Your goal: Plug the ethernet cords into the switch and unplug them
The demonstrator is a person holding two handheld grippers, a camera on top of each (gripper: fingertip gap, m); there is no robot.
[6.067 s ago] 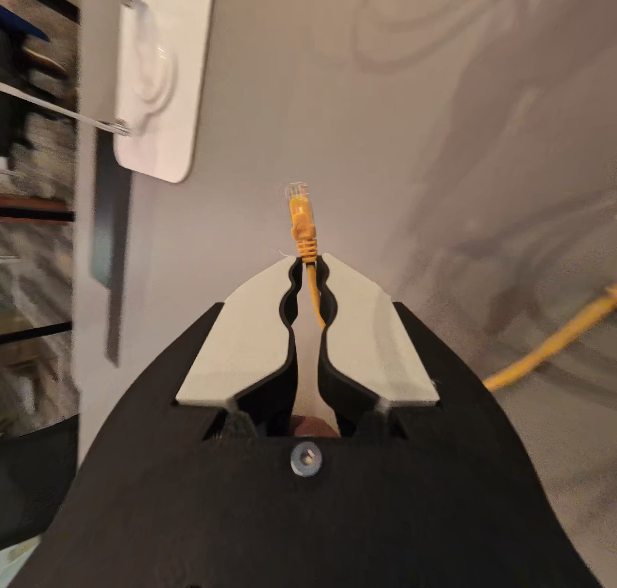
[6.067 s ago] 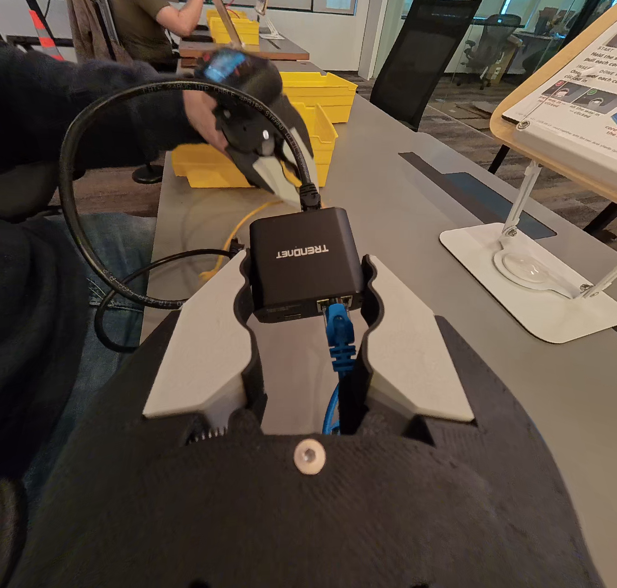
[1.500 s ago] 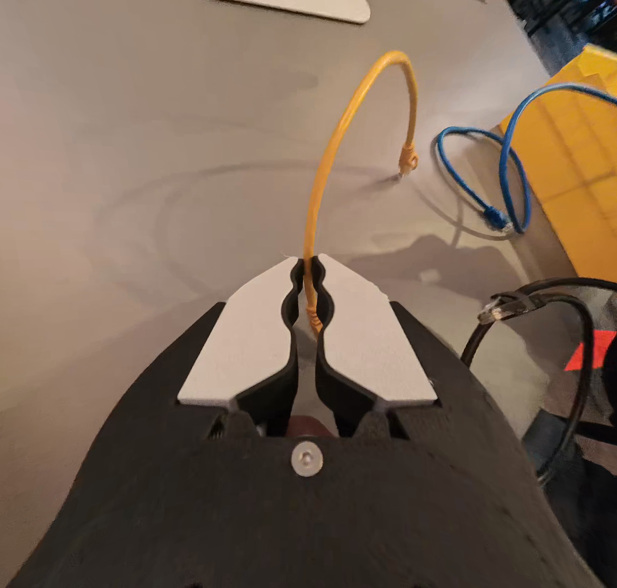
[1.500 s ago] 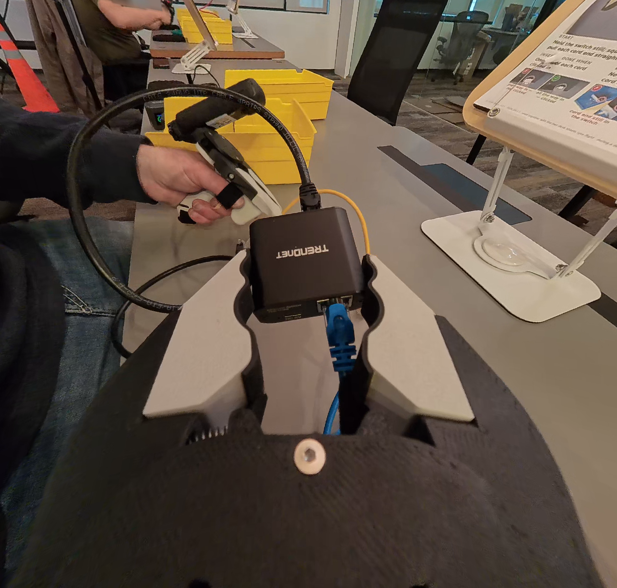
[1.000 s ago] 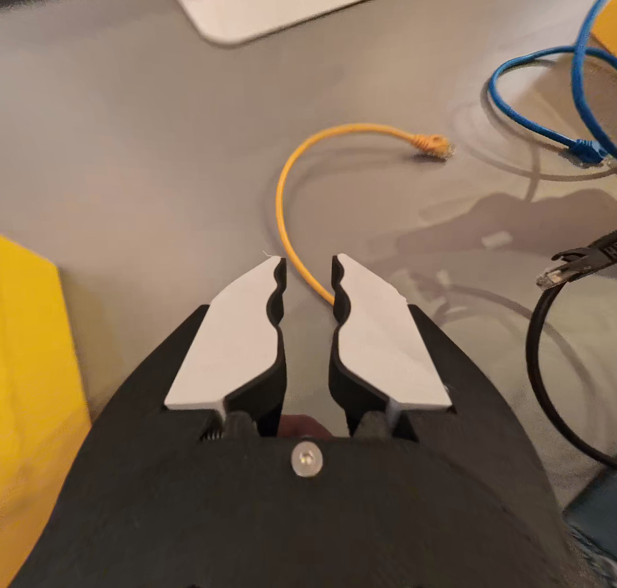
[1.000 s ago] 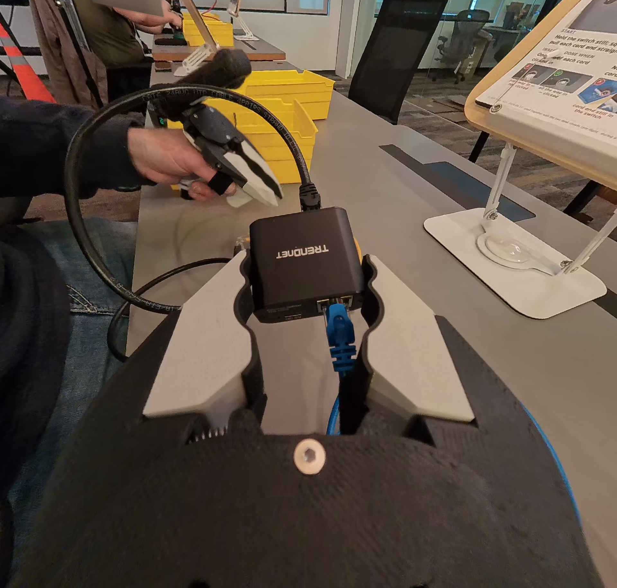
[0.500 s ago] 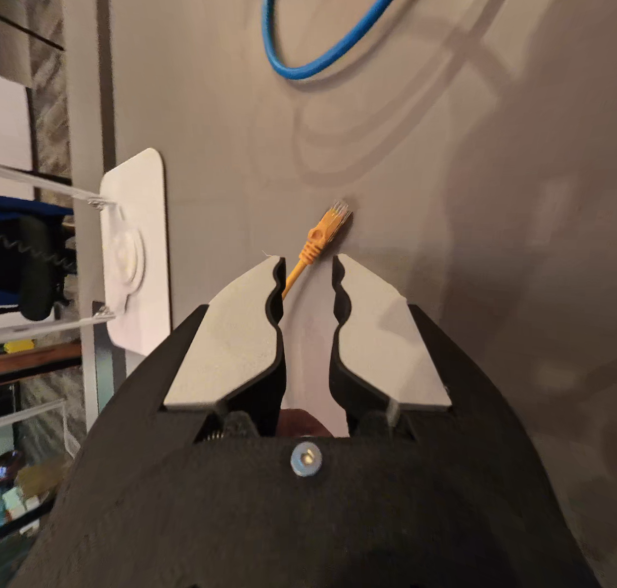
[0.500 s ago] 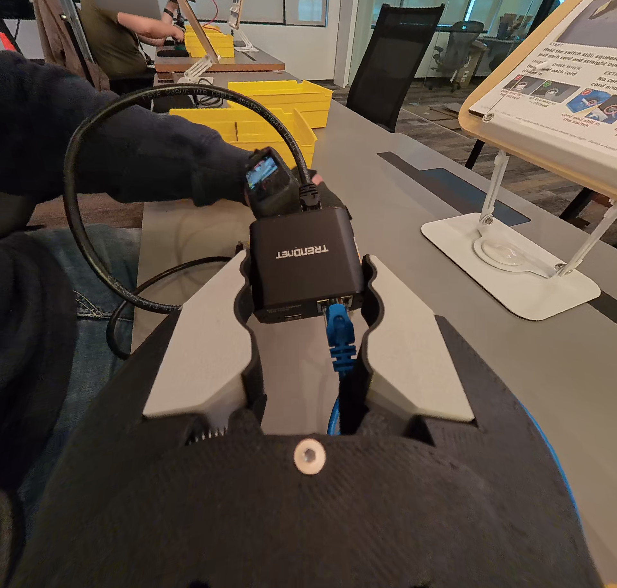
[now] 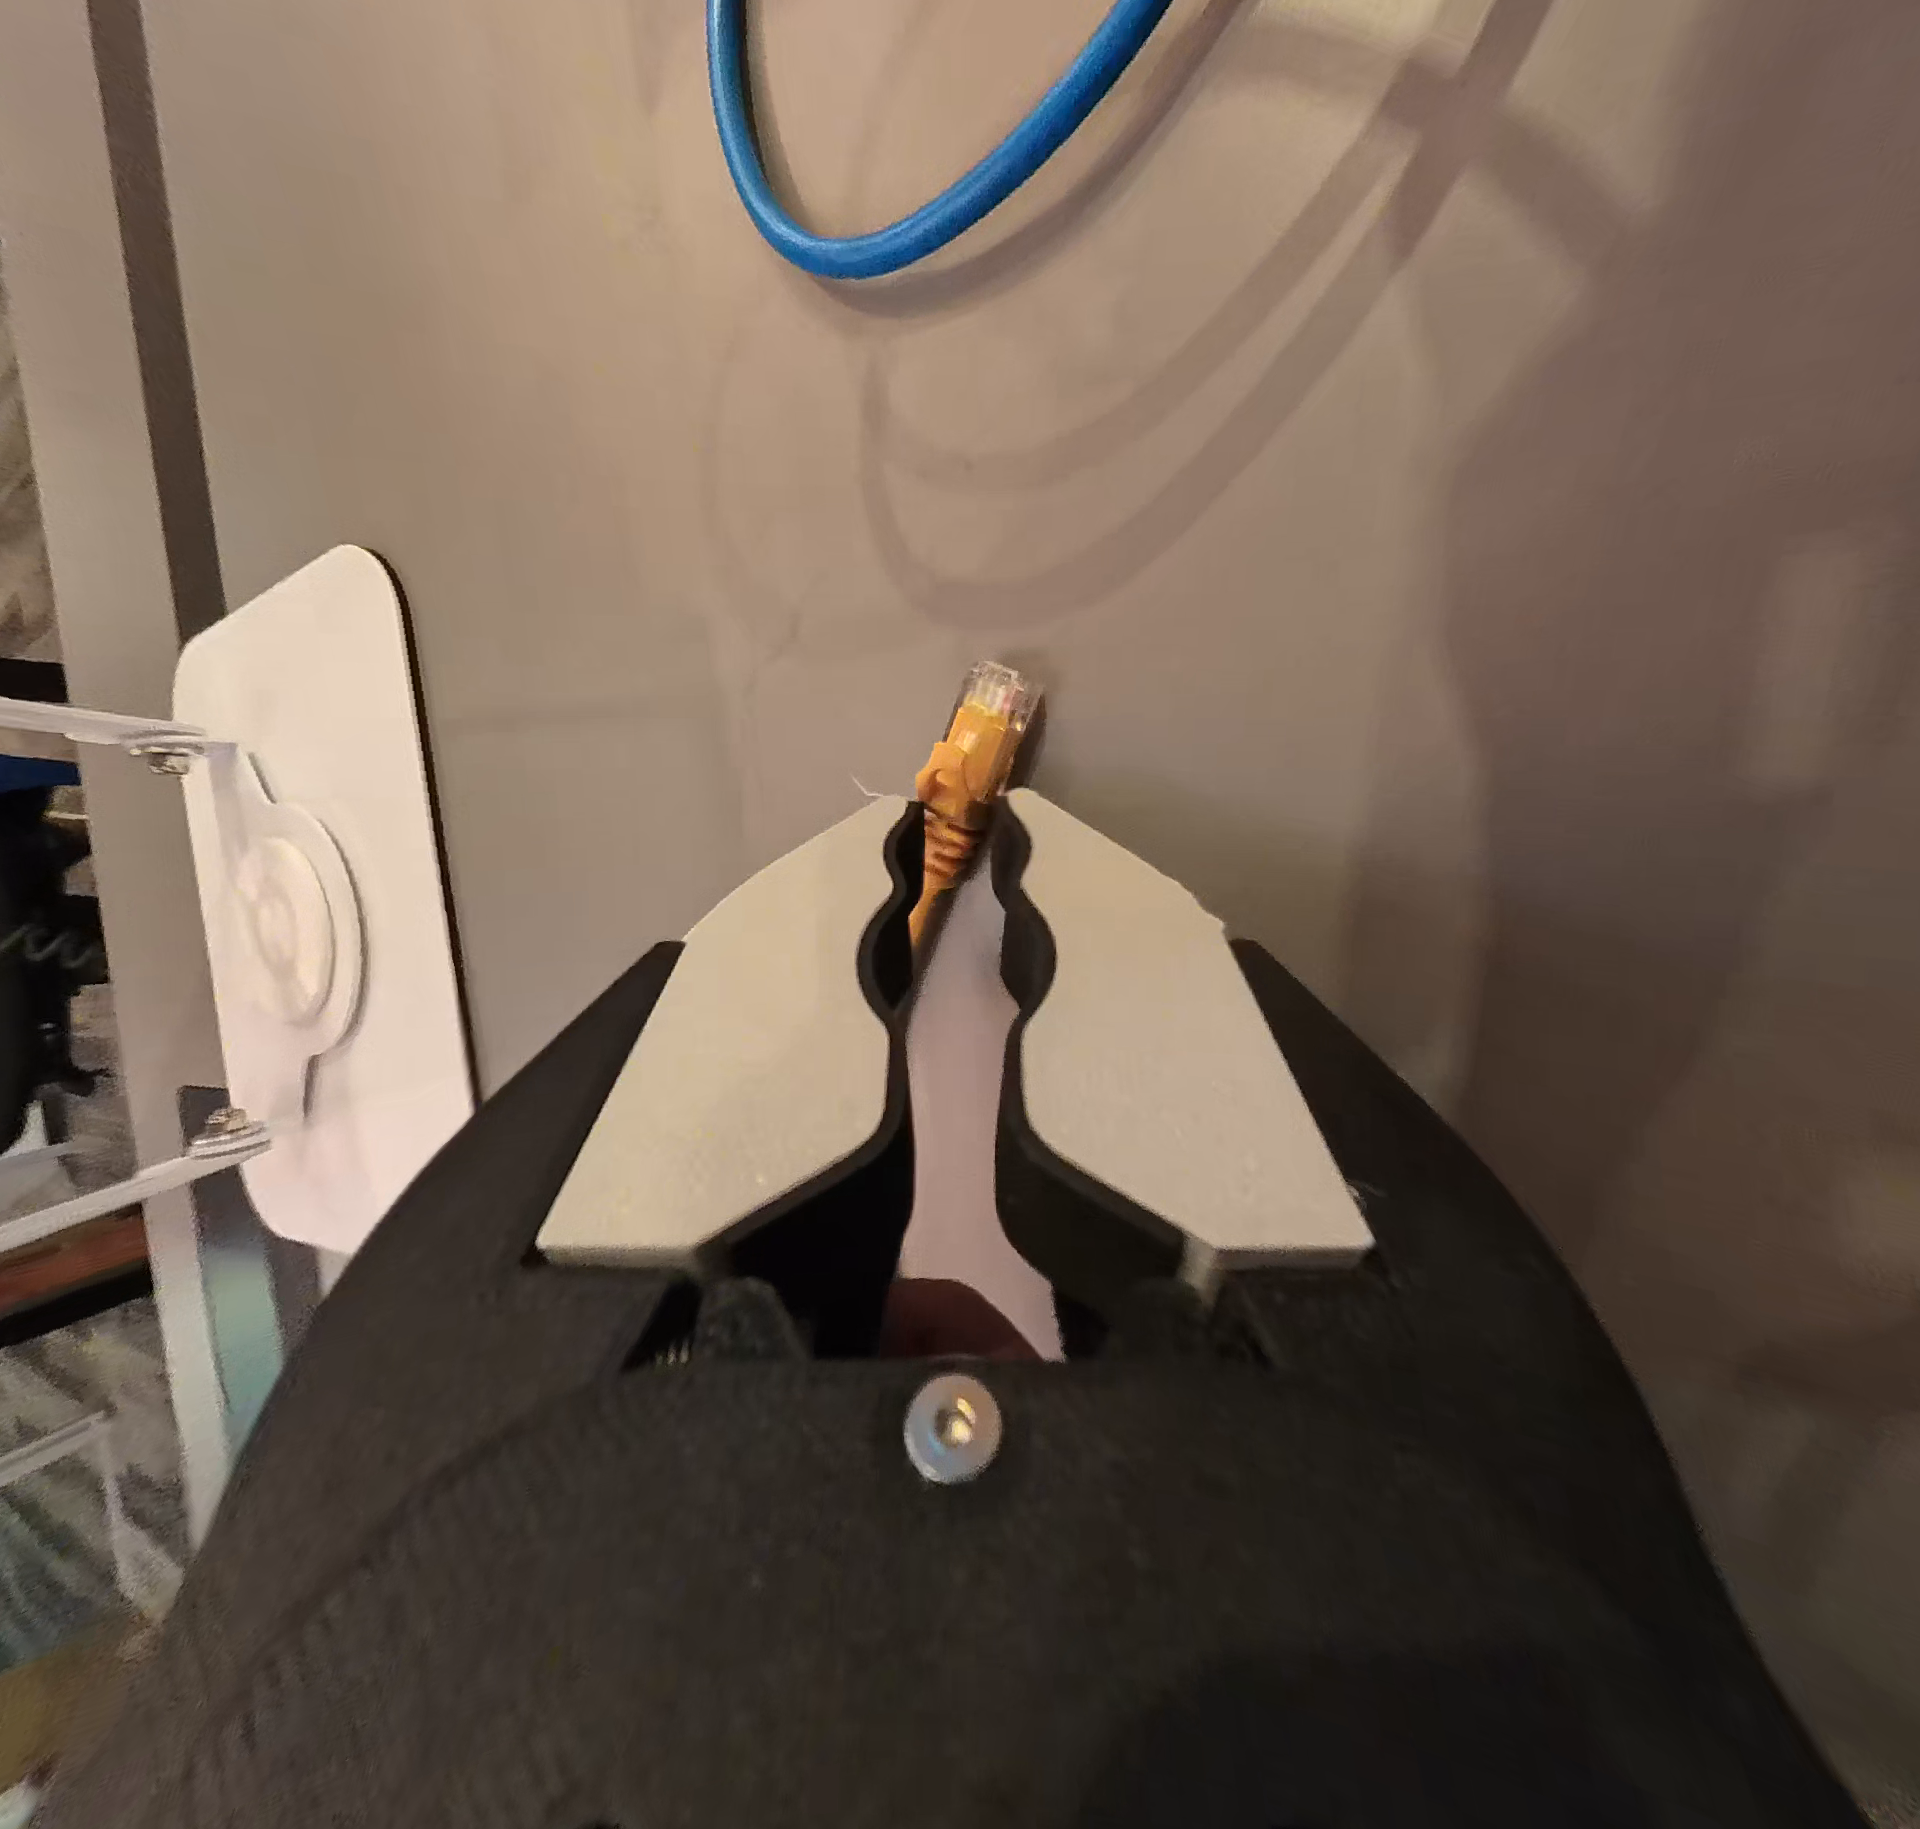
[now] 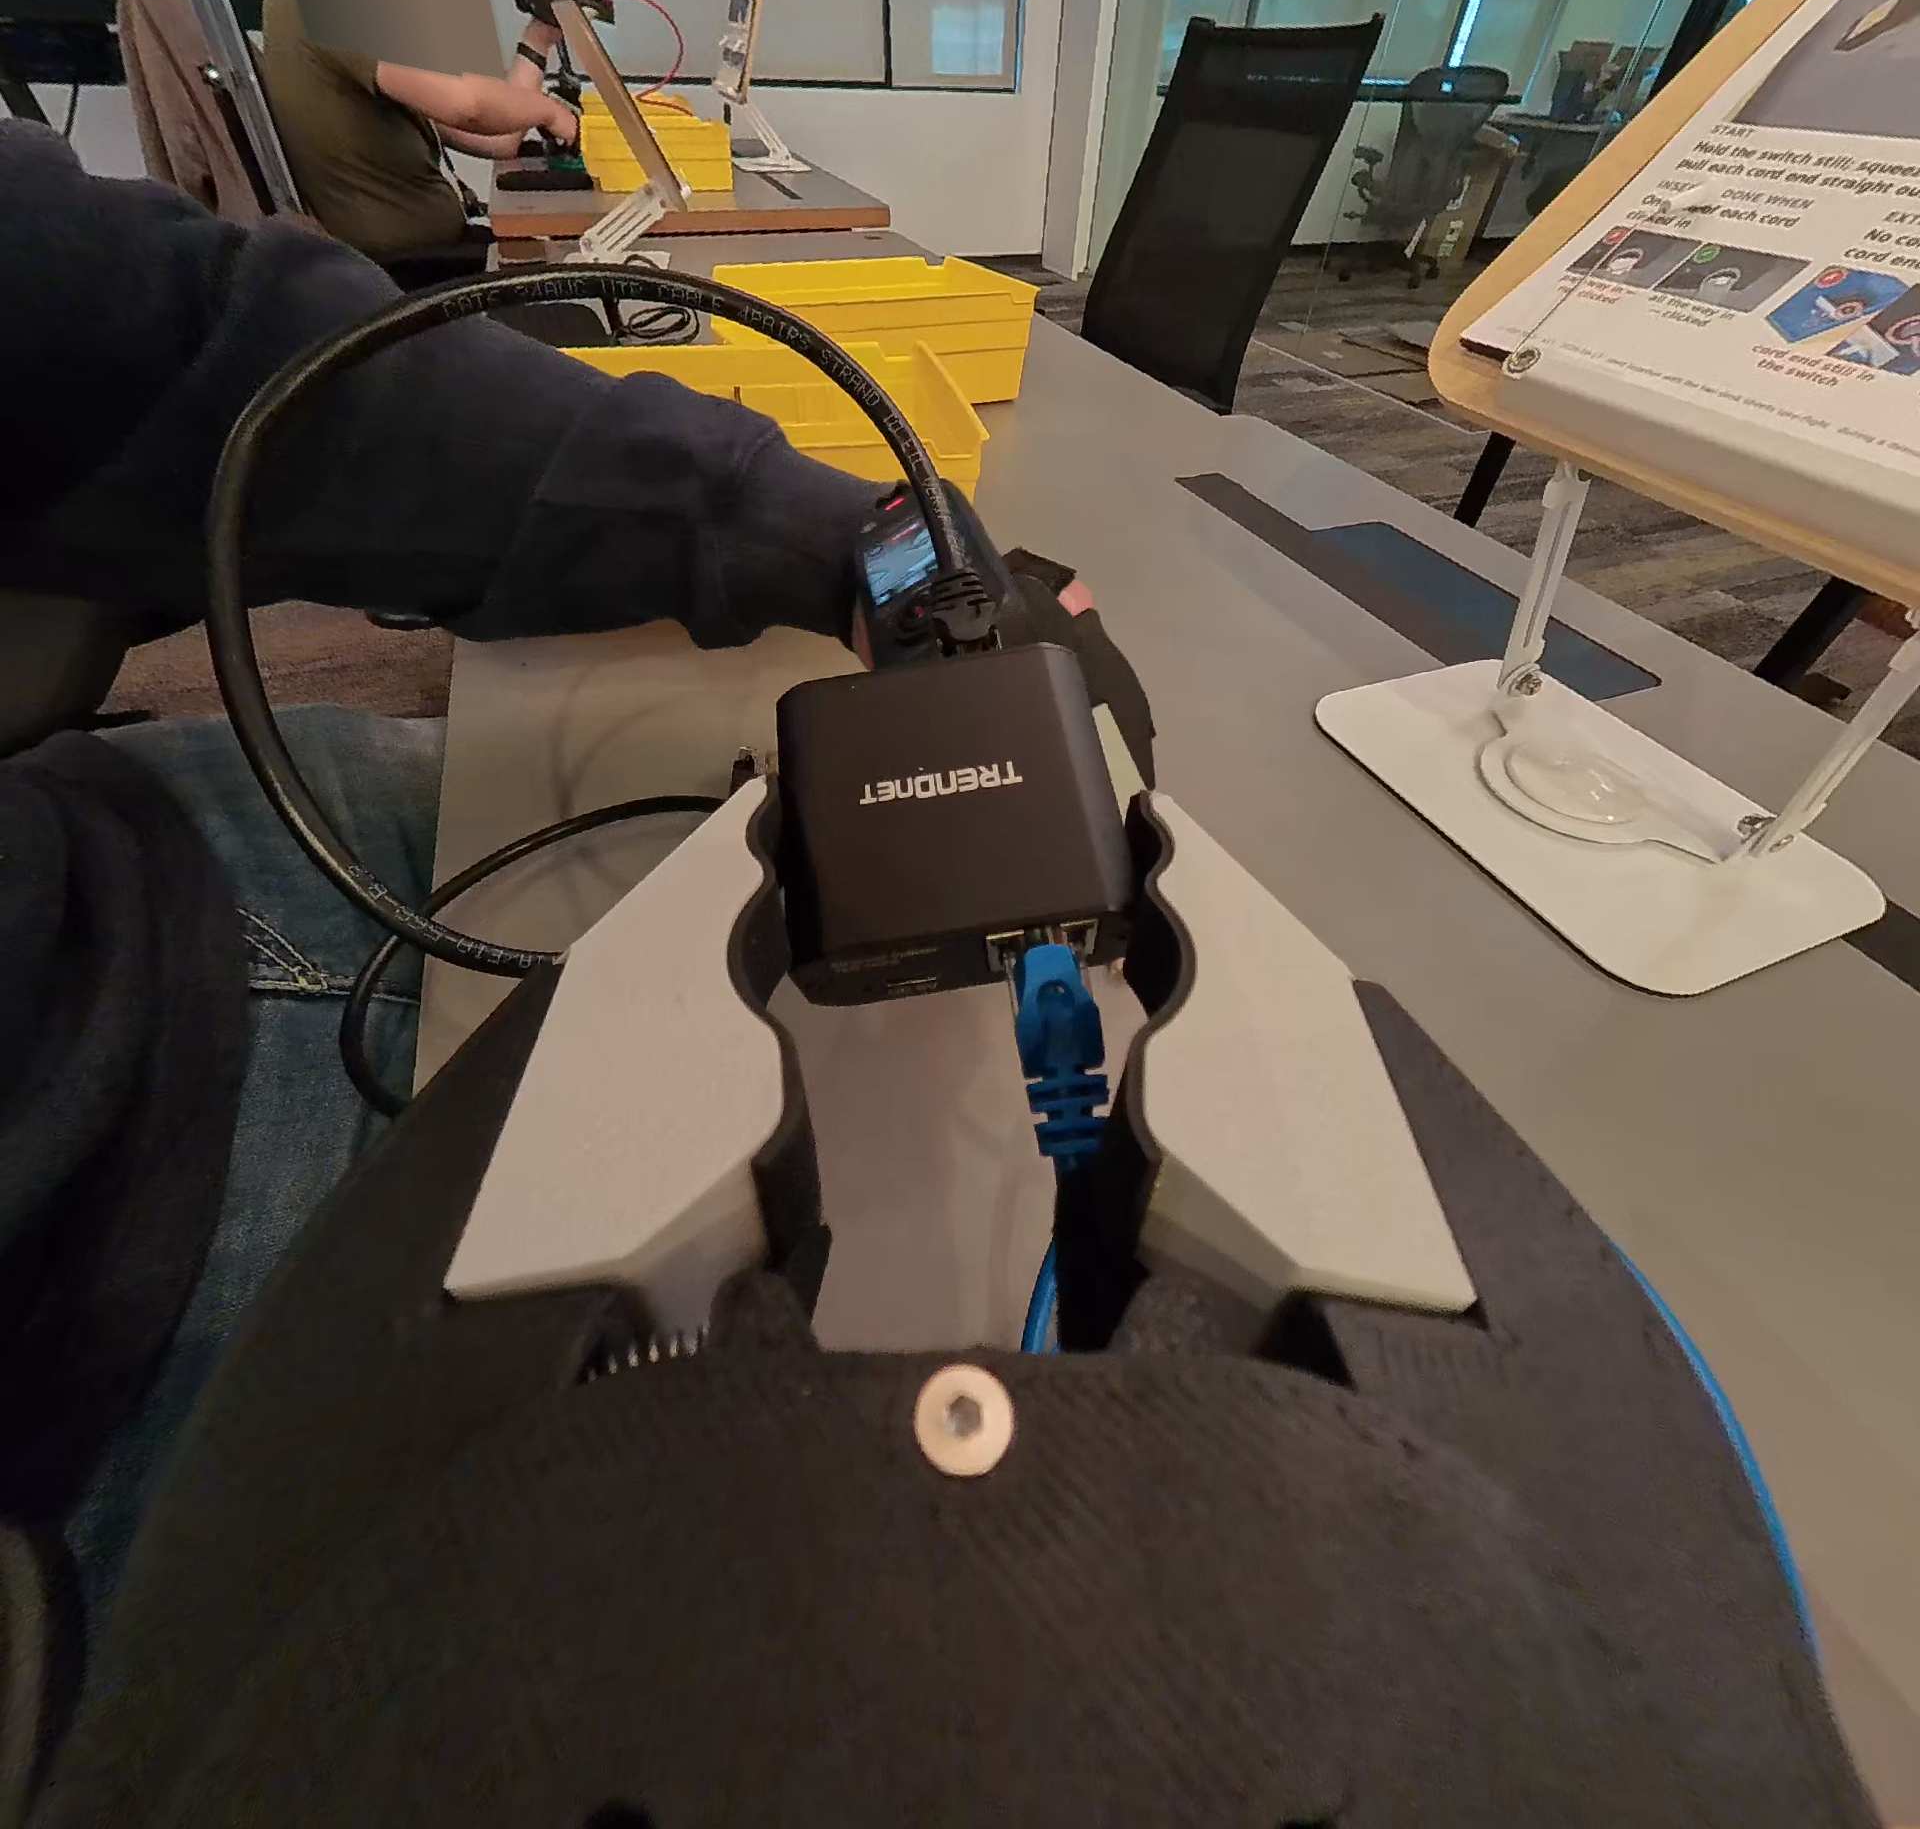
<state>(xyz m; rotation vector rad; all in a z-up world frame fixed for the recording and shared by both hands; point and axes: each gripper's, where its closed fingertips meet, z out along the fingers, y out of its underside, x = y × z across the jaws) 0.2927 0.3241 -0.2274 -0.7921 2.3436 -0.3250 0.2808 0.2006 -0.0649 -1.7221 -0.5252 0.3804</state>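
My right tongs [image 10: 951,906] grip the black switch [image 10: 951,823] by its sides just above the grey counter [image 10: 1351,948]. A blue cord [image 10: 1060,1052] is plugged into its near face and a black cord [image 10: 249,657] into its far side. My left tongs [image 9: 954,808] sit narrowed around the boot of the orange cord [image 9: 961,792]; I can't tell whether they pinch it. Its clear plug points at the counter, near a loop of blue cord and a white stand base [image 9: 332,844]
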